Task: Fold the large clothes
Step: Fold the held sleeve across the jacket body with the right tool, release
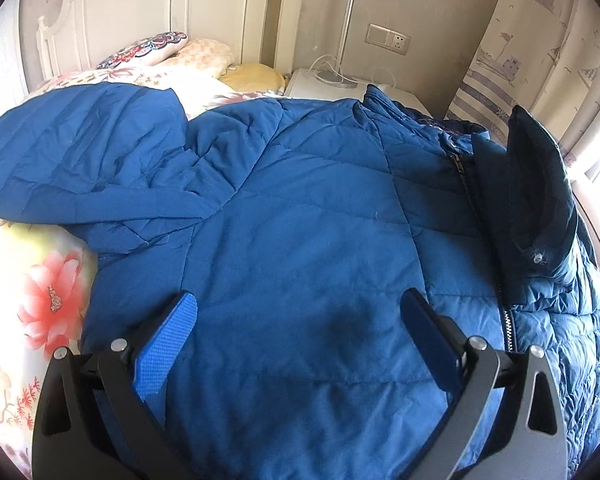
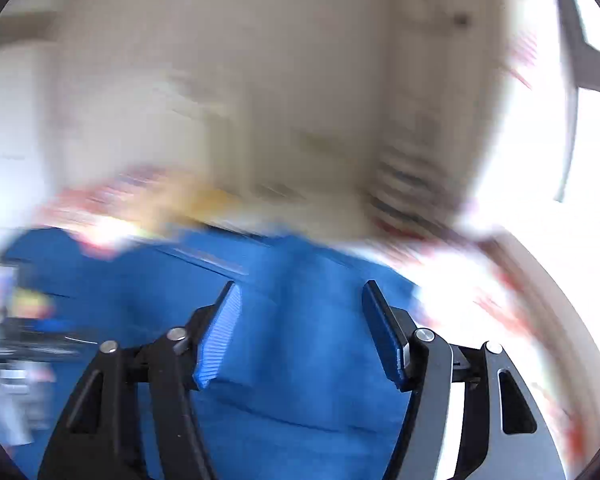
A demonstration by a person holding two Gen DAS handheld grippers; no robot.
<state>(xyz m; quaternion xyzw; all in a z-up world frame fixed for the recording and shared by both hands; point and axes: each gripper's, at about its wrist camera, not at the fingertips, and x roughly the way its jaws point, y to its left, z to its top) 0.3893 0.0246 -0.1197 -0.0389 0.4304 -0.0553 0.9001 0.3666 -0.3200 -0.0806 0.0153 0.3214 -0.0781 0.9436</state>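
A large blue quilted jacket [image 1: 300,200] lies spread on the bed, its hood [image 1: 80,152] at the left. Its zipper [image 1: 466,184] runs down the right side beside a dark navy flap [image 1: 536,192] that is turned over. My left gripper [image 1: 298,296] hangs open just above the jacket's middle, nothing between its blue pads. The right wrist view is heavily blurred. In it my right gripper [image 2: 300,286] stands open over the blue jacket [image 2: 300,360], and the fabric lies below the pads, not pinched.
A floral bedsheet [image 1: 40,280] shows at the left of the jacket. Pillows [image 1: 160,46] lean against the white headboard [image 1: 140,8]. A white nightstand [image 1: 340,88] with a lamp [image 1: 350,20] stands behind, and a patterned curtain [image 1: 520,52] hangs at the right.
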